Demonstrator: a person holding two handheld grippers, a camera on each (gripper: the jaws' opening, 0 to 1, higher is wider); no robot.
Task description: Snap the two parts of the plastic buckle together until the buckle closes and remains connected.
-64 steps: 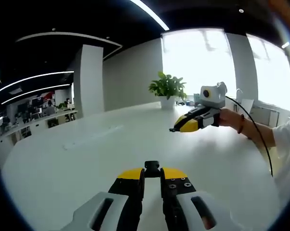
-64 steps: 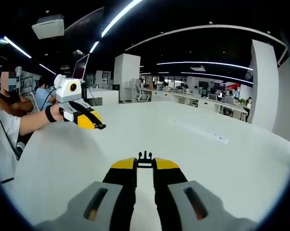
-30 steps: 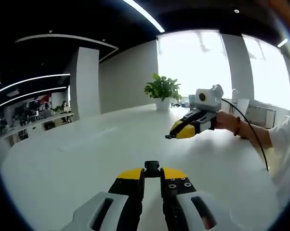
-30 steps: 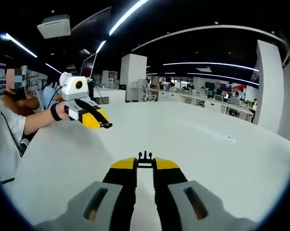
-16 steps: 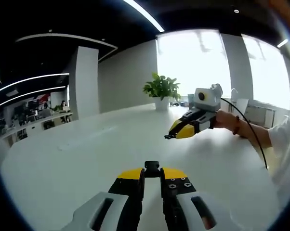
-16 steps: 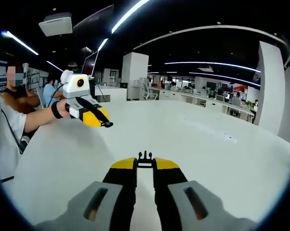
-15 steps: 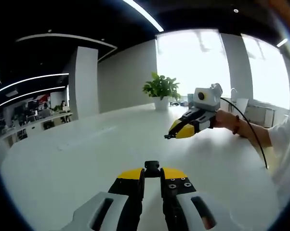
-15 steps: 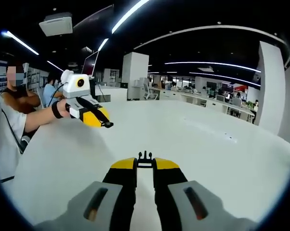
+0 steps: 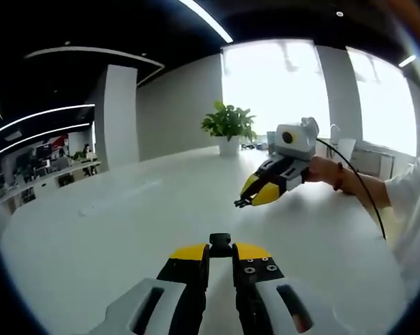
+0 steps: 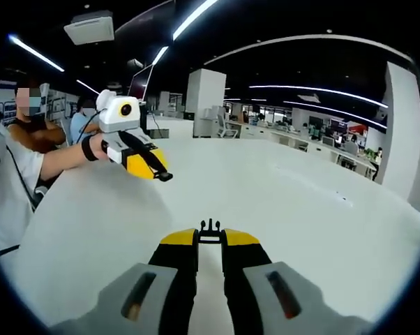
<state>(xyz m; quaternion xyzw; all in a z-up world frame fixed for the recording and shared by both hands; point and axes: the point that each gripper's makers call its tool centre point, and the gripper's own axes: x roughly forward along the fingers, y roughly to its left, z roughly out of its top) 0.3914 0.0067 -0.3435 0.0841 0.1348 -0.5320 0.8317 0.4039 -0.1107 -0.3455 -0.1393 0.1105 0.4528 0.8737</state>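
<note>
My left gripper is shut on a small black buckle part that pokes out past its yellow tips. My right gripper is shut on the other black buckle part, whose thin prongs point forward. In the left gripper view the right gripper comes in from the right, held in a hand above the white table, its tip aimed down and left. In the right gripper view the left gripper hangs at upper left. The two parts are well apart.
A potted plant stands at the table's far edge by bright windows. A black cable trails from the right gripper over a white sleeve. Two people are beyond the table's left side. A white pillar stands behind.
Each gripper now appears closer to the middle of the other's view and a bit larger: the two have drawn nearer to each other. Both stay shut on their buckle parts.
</note>
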